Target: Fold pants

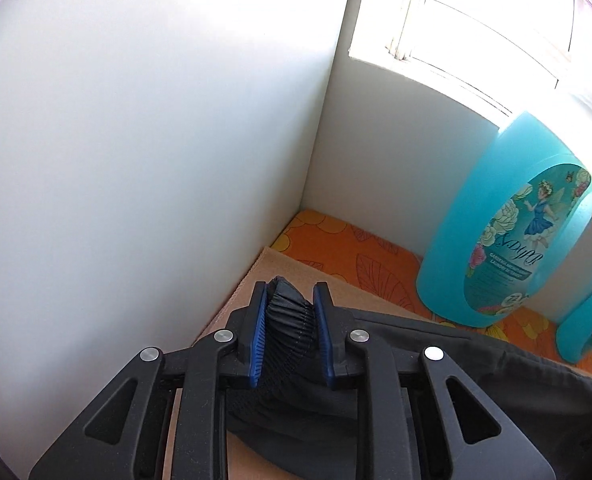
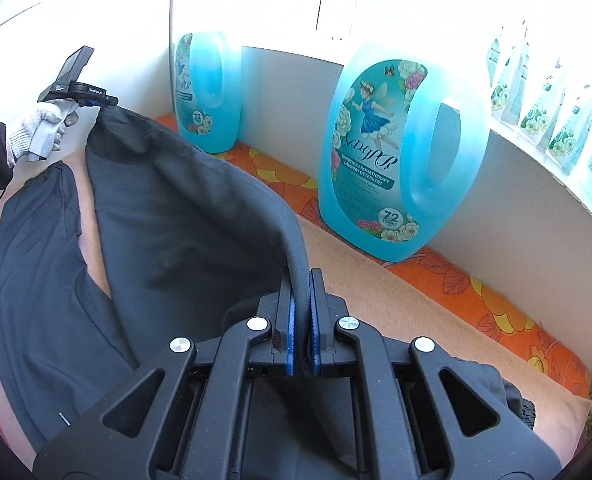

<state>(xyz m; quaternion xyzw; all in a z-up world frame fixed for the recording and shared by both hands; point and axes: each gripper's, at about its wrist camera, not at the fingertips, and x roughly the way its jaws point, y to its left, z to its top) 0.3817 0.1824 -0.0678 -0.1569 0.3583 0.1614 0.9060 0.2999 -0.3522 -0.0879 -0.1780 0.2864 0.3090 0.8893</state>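
Both grippers clamped on lifted pants.

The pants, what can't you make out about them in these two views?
- Left wrist view: most of the pants is cut off by the frame edge and hidden behind the left gripper.
- Right wrist view: the right gripper hides the cloth beneath it.
- Right wrist view: the far gathered end is too small to read.

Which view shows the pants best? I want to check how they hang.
The right wrist view: the pants stretch from the right gripper to the left gripper, one leg drooping onto the table. The left wrist view shows only the bunched waistband between its pads.
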